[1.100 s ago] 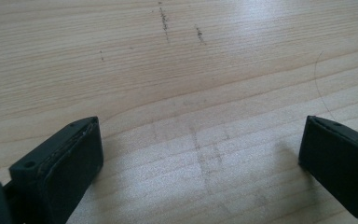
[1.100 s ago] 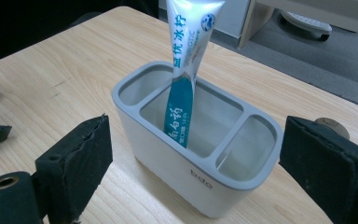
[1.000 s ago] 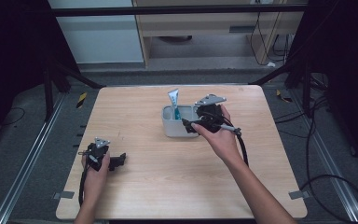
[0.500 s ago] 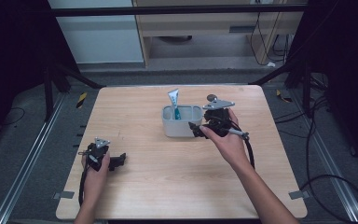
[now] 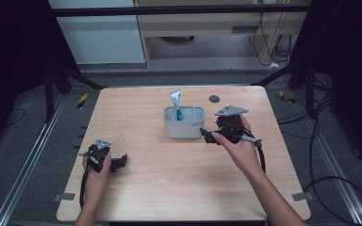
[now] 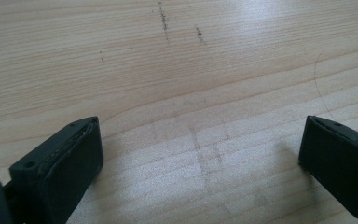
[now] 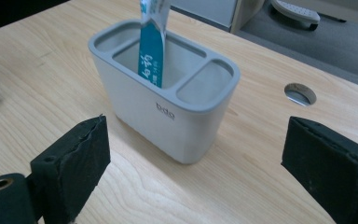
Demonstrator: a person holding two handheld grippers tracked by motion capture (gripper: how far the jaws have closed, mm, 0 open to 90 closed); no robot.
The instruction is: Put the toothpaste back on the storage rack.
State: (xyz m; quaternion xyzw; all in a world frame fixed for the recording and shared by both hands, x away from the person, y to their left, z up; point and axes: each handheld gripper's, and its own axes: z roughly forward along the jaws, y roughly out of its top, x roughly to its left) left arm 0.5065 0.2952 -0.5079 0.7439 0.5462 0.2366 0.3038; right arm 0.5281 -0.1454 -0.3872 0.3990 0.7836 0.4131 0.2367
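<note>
1. Left tool (image 5: pixel 118 162) low on worktop (image 5: pixel 169 188) near its left front edge, jaws wide, nothing between them, bare wood under them in the left gripper view.
2. Grey holder (image 5: pixel 184 123) mid-worktop, three compartments; toothpaste tube (image 5: pixel 176 104) upright in the middle one, leaning a bit.
3. Right tool (image 5: pixel 208 137) just right of the holder, jaws wide, not touching it.
4. Round hole (image 5: pixel 214 99) in worktop behind the holder, to its right.
</note>
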